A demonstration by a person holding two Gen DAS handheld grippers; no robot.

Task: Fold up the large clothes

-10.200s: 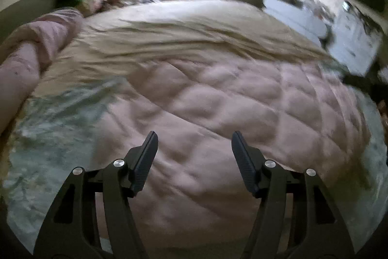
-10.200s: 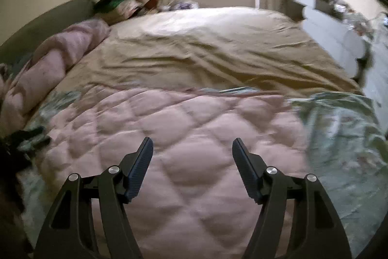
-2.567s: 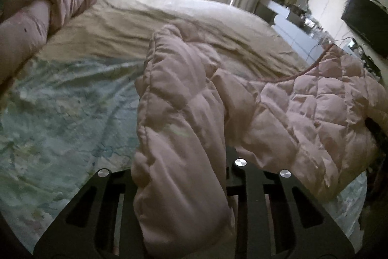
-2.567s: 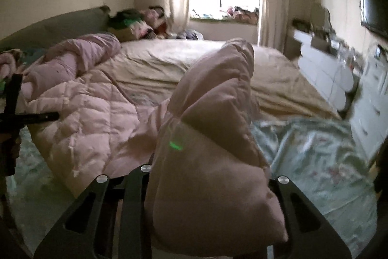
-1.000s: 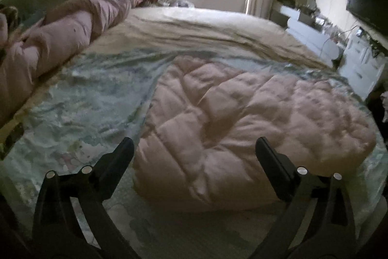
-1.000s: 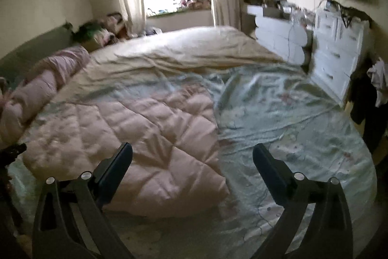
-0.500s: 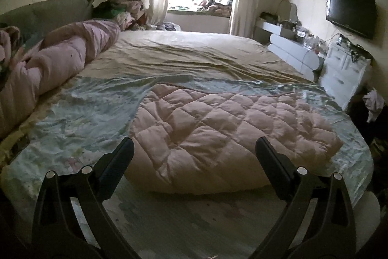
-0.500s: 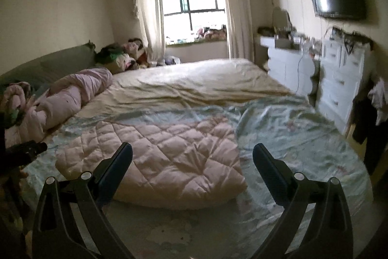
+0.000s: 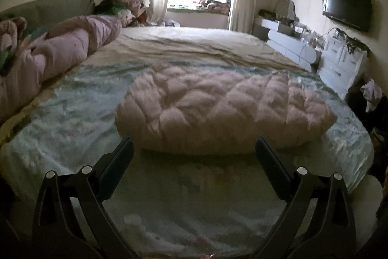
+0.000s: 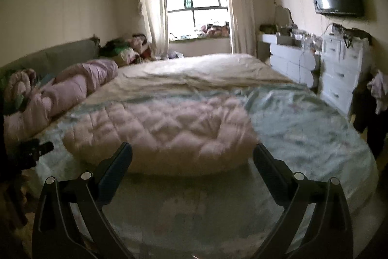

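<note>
Left gripper (image 9: pixel 194 152) jaws spread wide, holding nothing. Right gripper (image 10: pixel 192 155) same, empty. Both hang short of the bed (image 9: pixel 72 113) edge. Folded pink quilted coat (image 9: pixel 223 108) lies on the pale green sheet (image 10: pixel 303 128), just beyond both.

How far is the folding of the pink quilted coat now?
Done: the pink quilted coat lies as one compact folded bundle on the blue sheet. In hand: nothing; the left claw and right claw are open, clear of it. Left: perhaps tidying.
</note>
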